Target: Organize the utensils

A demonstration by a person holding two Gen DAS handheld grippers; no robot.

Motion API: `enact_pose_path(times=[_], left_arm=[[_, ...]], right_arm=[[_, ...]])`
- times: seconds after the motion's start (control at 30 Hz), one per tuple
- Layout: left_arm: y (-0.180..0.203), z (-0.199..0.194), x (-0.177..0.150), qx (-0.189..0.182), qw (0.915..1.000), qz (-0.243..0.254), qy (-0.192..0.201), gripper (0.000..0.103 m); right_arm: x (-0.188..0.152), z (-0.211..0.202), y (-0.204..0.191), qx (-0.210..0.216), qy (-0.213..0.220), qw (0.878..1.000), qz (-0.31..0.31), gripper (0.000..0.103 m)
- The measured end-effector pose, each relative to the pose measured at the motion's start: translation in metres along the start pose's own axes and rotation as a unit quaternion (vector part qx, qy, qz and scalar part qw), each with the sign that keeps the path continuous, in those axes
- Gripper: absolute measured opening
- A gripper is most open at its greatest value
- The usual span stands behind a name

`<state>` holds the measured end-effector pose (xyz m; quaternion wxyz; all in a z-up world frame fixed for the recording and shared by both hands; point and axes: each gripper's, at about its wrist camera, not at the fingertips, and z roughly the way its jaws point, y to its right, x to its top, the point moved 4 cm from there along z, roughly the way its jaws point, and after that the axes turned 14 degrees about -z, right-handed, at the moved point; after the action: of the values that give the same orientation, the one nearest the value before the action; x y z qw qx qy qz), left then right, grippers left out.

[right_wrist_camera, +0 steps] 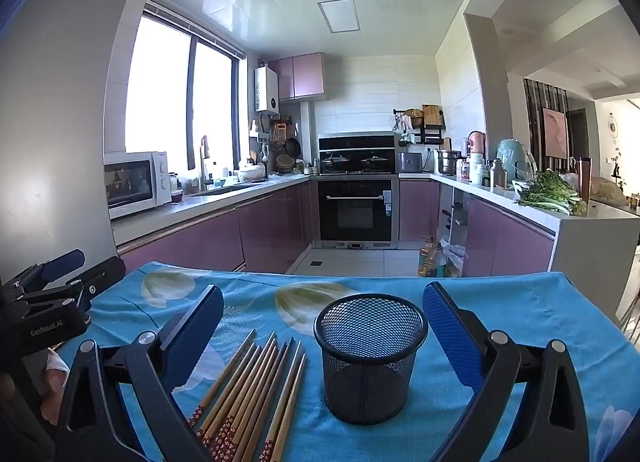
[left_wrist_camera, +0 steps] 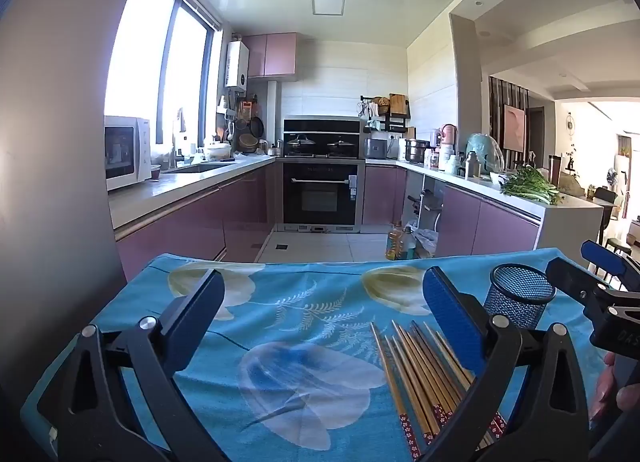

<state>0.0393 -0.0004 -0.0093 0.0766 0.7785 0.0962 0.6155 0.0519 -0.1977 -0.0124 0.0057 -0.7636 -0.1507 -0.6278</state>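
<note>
Several wooden chopsticks (right_wrist_camera: 252, 390) with red patterned ends lie side by side on the blue flowered tablecloth (right_wrist_camera: 520, 302); they also show in the left wrist view (left_wrist_camera: 420, 378). A black mesh holder (right_wrist_camera: 370, 354) stands upright and empty just right of them, and shows in the left wrist view (left_wrist_camera: 518, 296). My right gripper (right_wrist_camera: 323, 322) is open, its jaws wide on either side of the holder and chopsticks. My left gripper (left_wrist_camera: 323, 306) is open and empty, with the chopsticks by its right finger. Each gripper shows at the edge of the other's view.
The table's far edge (right_wrist_camera: 320, 274) drops to the kitchen floor. Oil bottles (right_wrist_camera: 430, 258) stand on the floor beyond. Purple cabinets, an oven (right_wrist_camera: 354, 210), a microwave (right_wrist_camera: 134, 182) and a counter with greens (right_wrist_camera: 550, 192) lie farther off.
</note>
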Motion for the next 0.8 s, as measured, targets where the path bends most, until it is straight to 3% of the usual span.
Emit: enact_pose_path(times=[0.8], left_arm=[[0.0026,-0.0016,0.0018,-0.008,0.9999,-0.001,0.012,0.098]], right_arm=[[0.0022,-0.0008,0.0010,0.002,0.001,1.000,0.007,0.096]])
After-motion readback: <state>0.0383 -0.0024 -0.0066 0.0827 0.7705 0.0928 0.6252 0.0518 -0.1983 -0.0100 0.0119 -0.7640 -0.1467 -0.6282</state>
